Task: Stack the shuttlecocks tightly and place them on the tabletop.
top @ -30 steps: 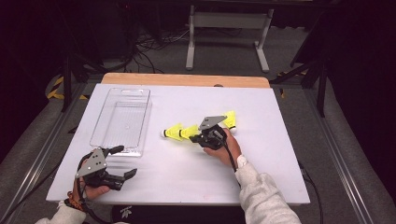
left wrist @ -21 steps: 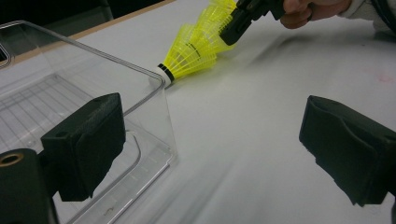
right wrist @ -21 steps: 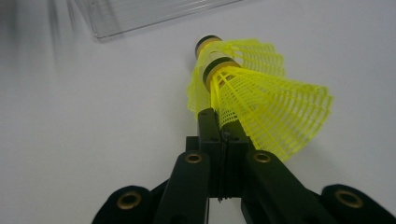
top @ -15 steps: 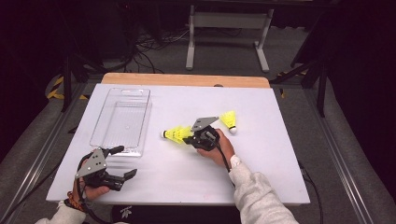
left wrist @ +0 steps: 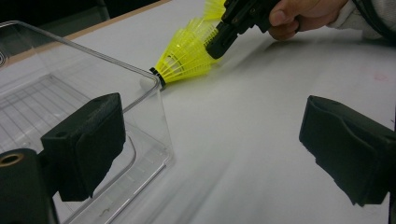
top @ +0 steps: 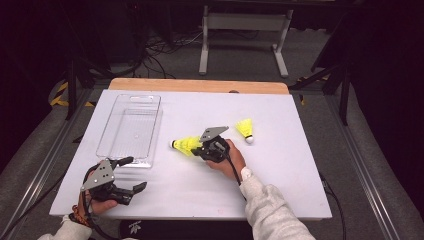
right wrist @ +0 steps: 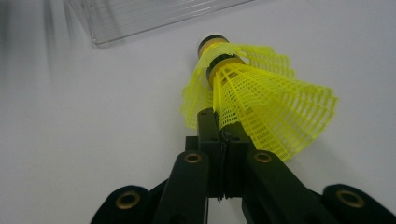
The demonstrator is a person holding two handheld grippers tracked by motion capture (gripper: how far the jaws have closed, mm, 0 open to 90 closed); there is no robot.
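Our right gripper (top: 199, 149) sits near the middle of the white table (top: 280, 180), its jaws pinched tight on the mesh skirt of a yellow shuttlecock (top: 186, 145). In the right gripper view the two black jaws meet flat against each other with the netting (right wrist: 261, 107) caught between them, and the shuttlecock's capped end points away from us toward the clear plastic tray (top: 129, 127). Our right hand (top: 231, 161) lies low over the table, the forearm in a grey sleeve (top: 270, 210) running back toward the near edge. Our left gripper (top: 131, 175) rests at the near left corner, just in front of the tray, jaws spread wide with nothing between them. A second yellow shuttlecock (top: 245, 130) lies on the table just beyond our right hand.
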